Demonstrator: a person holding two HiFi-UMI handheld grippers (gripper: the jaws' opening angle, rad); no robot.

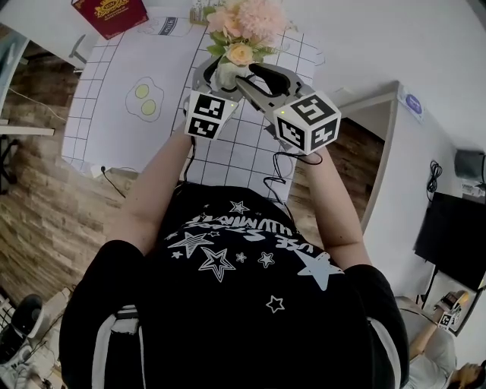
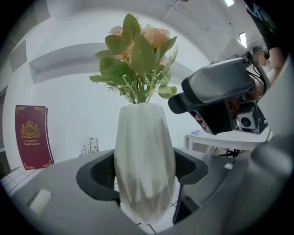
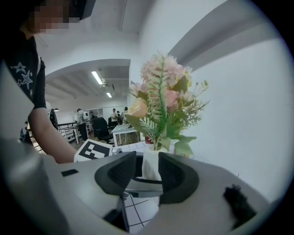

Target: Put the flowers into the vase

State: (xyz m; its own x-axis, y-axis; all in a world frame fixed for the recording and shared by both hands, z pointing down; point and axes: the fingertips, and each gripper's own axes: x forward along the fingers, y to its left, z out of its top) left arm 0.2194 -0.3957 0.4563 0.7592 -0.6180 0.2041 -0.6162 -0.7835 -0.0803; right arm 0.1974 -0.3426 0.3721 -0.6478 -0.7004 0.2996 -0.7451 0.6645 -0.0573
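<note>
A white faceted vase stands upright on the gridded table cover. My left gripper is shut on it, a dark pad against each side of its lower body. Pink and peach flowers with green leaves stand in the vase's mouth. In the head view the flowers top the vase at the table's far side, with the left gripper and the right gripper on either side. The right gripper is open with nothing in its jaws; the vase shows beyond the gap, below the flowers.
A red book stands at the back left, also in the left gripper view as the red book. The white gridded cover carries a fried-egg print. Wooden floor lies left of the table. A distant white desk and people show in the background.
</note>
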